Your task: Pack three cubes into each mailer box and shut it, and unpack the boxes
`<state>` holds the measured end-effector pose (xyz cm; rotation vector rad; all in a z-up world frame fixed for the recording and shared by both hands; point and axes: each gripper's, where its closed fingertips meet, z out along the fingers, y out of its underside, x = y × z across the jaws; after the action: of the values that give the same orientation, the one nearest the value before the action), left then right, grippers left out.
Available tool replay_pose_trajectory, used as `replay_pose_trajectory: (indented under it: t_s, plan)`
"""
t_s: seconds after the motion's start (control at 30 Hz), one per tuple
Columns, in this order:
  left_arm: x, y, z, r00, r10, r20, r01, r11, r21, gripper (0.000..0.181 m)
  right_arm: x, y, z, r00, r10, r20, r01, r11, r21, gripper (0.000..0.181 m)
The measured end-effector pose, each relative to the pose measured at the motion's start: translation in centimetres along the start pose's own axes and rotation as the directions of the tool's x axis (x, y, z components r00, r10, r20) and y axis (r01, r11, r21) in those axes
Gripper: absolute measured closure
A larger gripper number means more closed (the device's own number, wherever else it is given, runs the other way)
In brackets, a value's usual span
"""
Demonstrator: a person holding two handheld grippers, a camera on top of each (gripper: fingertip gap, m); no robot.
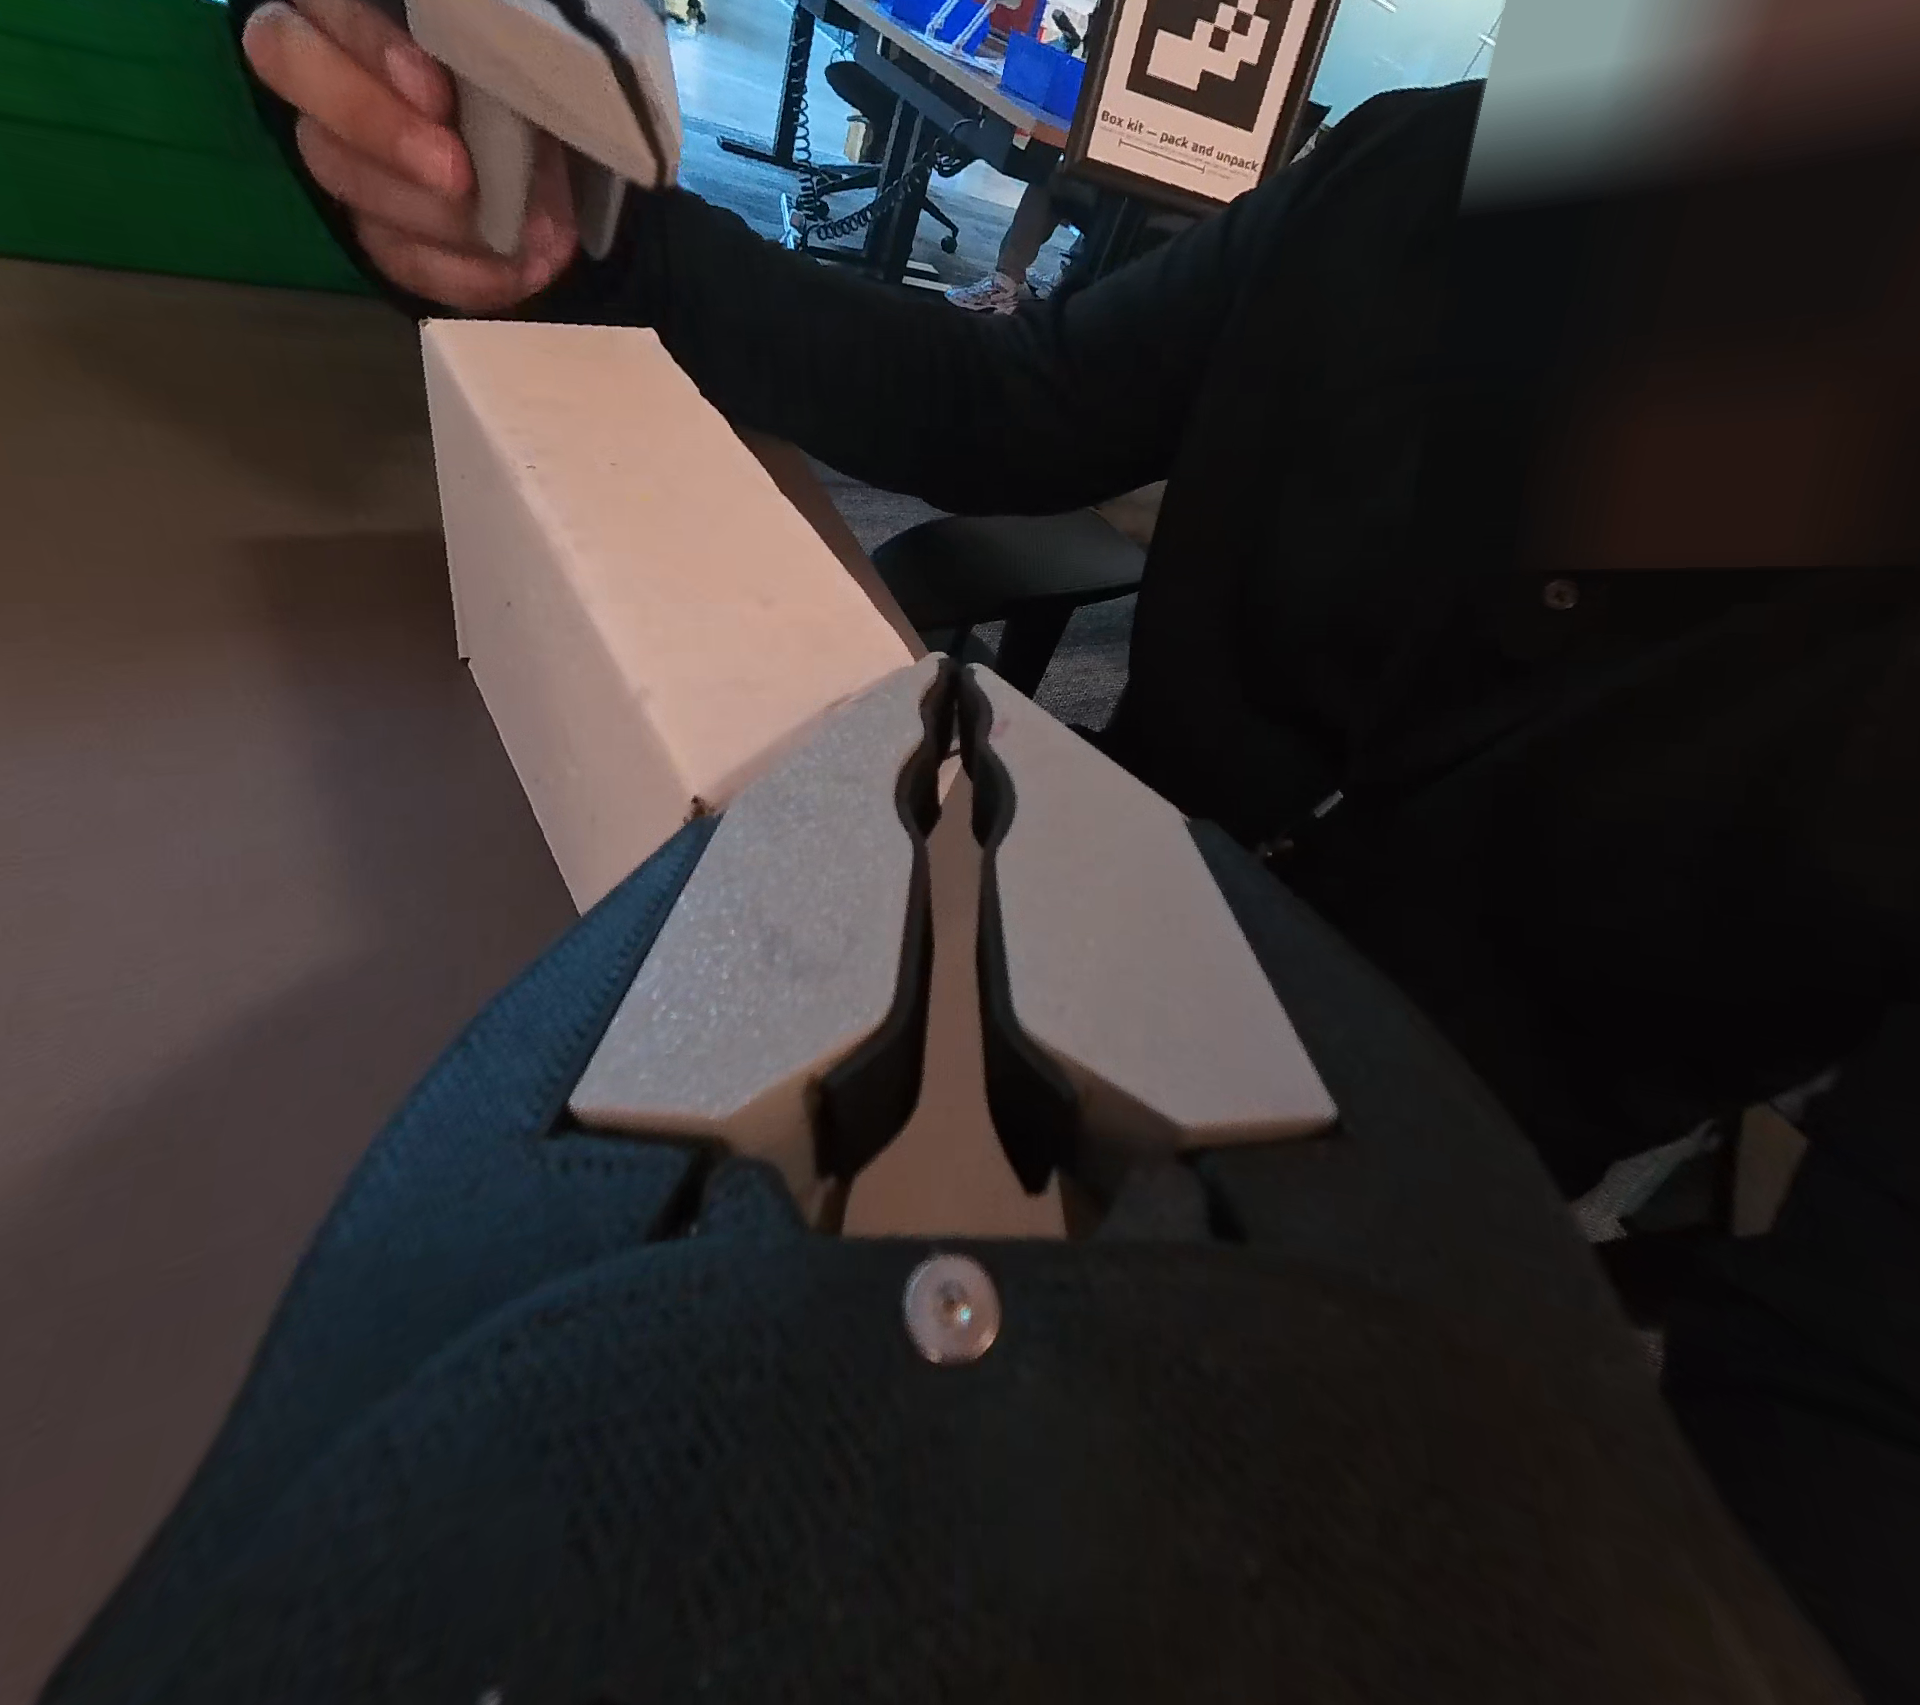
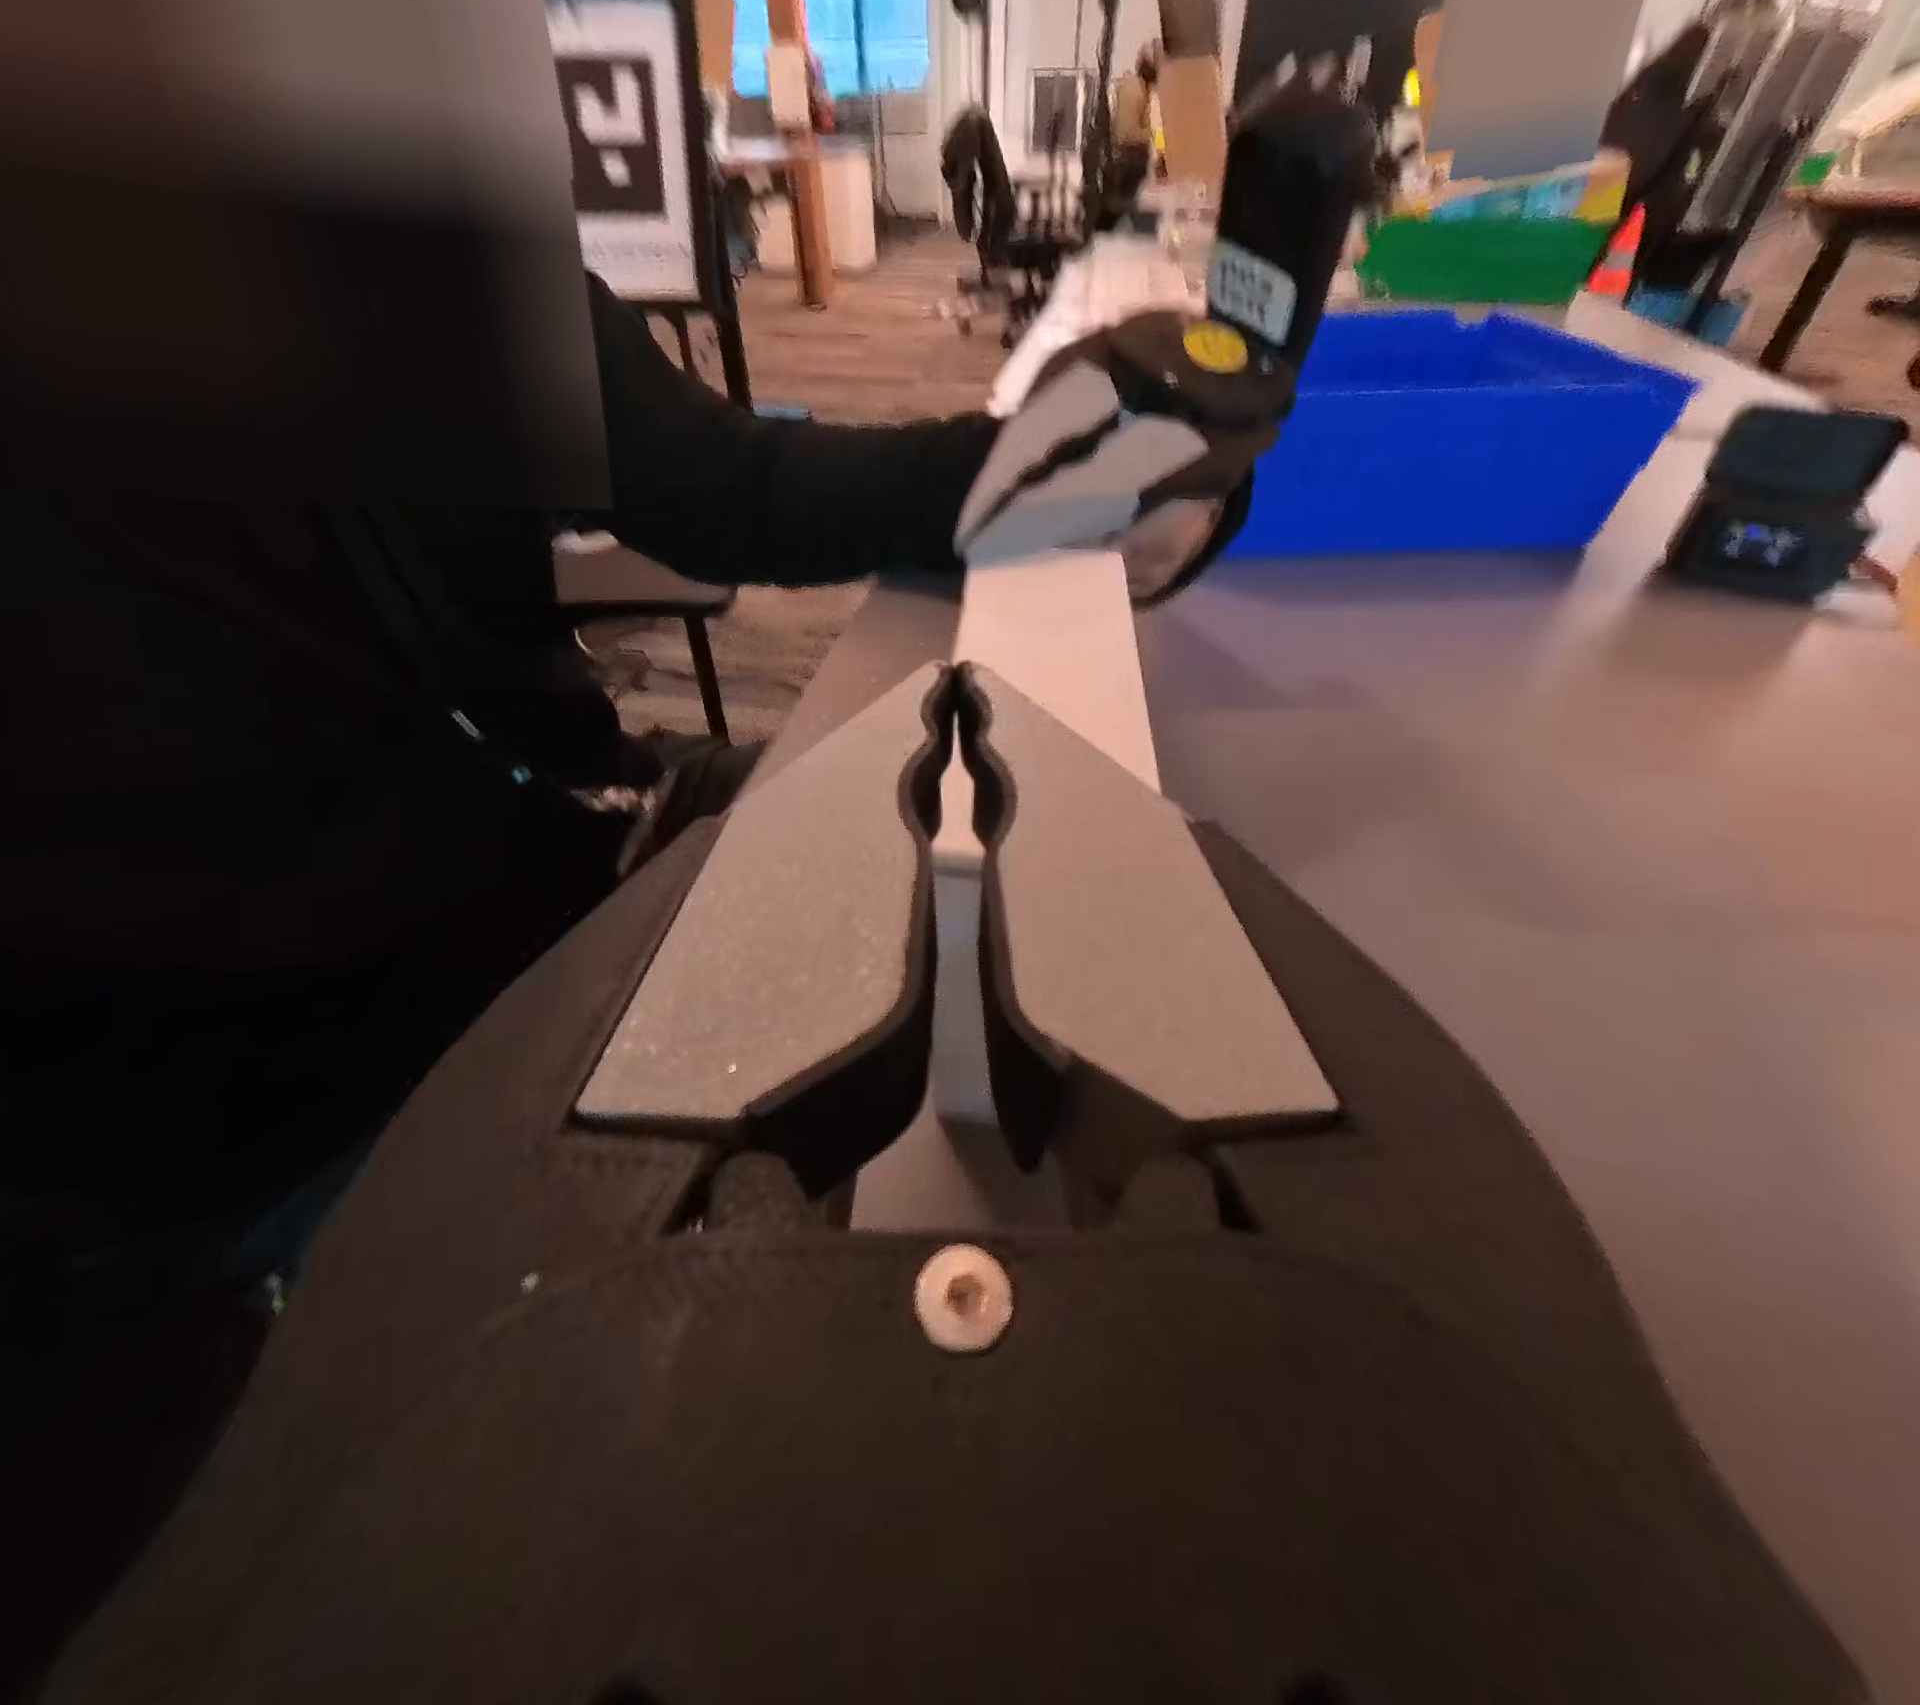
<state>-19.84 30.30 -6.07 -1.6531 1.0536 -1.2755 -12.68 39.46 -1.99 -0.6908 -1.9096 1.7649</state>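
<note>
While your left tongs (image 1: 954, 679) sit with tips pressed together and nothing between them, they hang over the near end of the box (image 1: 623, 575), whose top ridge runs away from them toward your right tongs (image 1: 634, 201). Those tongs, held in your right hand (image 1: 395, 138), hang just above the far end of the box; their tips also look closed and empty, though you cannot tell whether they touch the cardboard. From the right wrist view the same holds in reverse: the right tongs (image 2: 956, 679) have tips meeting with nothing gripped, the box (image 2: 1049, 668) stretches ahead of them, and the left tongs (image 2: 1039, 492) sit at its far end, right at the top edge. The box is shut and lies along the table's (image 1: 208, 824) near edge, close to your body. To the left of the left tongs the tabletop is bare up to the green crate (image 1: 114, 97). Right of the right tongs the table (image 2: 1507, 824) is open until the blue bin (image 2: 1455, 450) and a small black device (image 2: 1787, 502), both well apart from the box. Beyond the table edge stand a chair (image 1: 1008, 564) and a framed sign (image 1: 1216, 3).
</note>
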Motion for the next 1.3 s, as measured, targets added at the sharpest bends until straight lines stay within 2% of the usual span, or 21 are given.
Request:
replay_pose_trajectory:
  t_s: [0.07,0.1,0.17,0.27,0.3,0.37,0.5,0.57,0.67,0.8,0.83,0.9,1.1,1.3]
  plan:
    - [0.0,0.0,0.0,1.0,0.013,0.007,-0.013,1.0,0.001,0.181,1.1,3.3,0.2,0.998,0.001,-0.069,-0.014,0.983,-0.184,0.181]
    - [0.0,0.1,0.0,1.0,0.023,0.011,-0.023,1.0,-0.001,0.181,1.1,3.3,0.1,0.997,0.009,-0.076,-0.023,0.982,-0.189,0.181]
    - [0.0,0.1,0.0,0.999,0.028,0.018,-0.028,1.0,-0.003,0.181,0.6,1.9,0.0,0.999,0.0,-0.055,-0.008,0.989,-0.15,0.181]
    - [0.0,0.1,0.0,1.0,0.001,0.012,-0.001,1.0,-0.002,0.181,0.8,-1.3,-0.4,0.996,-0.03,-0.082,0.034,0.998,0.046,0.181]
    - [0.0,0.1,0.0,1.0,-0.008,0.009,0.008,1.0,0.0,0.181,0.6,-0.8,-0.2,0.998,-0.017,-0.066,0.018,1.0,0.018,0.181]
    - [0.0,0.0,0.0,1.0,-0.017,0.003,0.017,1.0,0.007,0.181,1.3,3.3,0.7,0.994,-0.02,-0.103,-0.002,0.978,-0.21,0.18]
    - [0.0,0.0,-0.1,1.0,-0.023,-0.003,0.023,1.0,0.014,0.181,-0.5,1.2,1.8,0.999,0.02,0.034,-0.017,0.998,-0.065,0.181]
    - [0.0,0.0,-0.1,1.0,-0.019,-0.001,0.019,1.0,0.014,0.181,-0.3,1.0,1.7,0.999,0.036,0.032,-0.035,0.999,-0.036,0.181]
    - [0.0,0.0,-0.1,1.0,-0.017,0.0,0.017,1.0,0.012,0.181,1.1,3.5,2.0,0.998,0.037,-0.05,-0.045,0.987,-0.157,0.181]
    - [0.0,0.0,-0.1,1.0,-0.018,-0.002,0.018,1.0,0.017,0.181,-0.2,1.3,2.3,1.0,0.013,0.015,-0.013,0.999,-0.048,0.181]
    - [0.0,0.0,-0.1,1.0,-0.018,-0.004,0.018,1.0,0.02,0.181,0.0,1.5,2.3,1.0,0.017,0.007,-0.017,0.998,-0.057,0.181]
    - [0.0,-0.1,-0.1,1.0,-0.016,-0.008,0.016,1.0,0.025,0.181,1.0,3.5,2.5,0.998,0.01,-0.055,-0.019,0.987,-0.16,0.181]
    - [-0.2,-0.2,0.2,1.0,0.002,-0.006,-0.001,0.999,0.042,0.181,0.9,2.7,2.5,0.999,0.011,-0.043,-0.015,0.994,-0.11,0.181]
    - [-0.3,-0.3,0.4,1.0,0.004,-0.001,-0.004,0.999,0.047,0.181,1.1,3.3,2.9,0.999,0.041,-0.034,-0.045,0.991,-0.127,0.181]
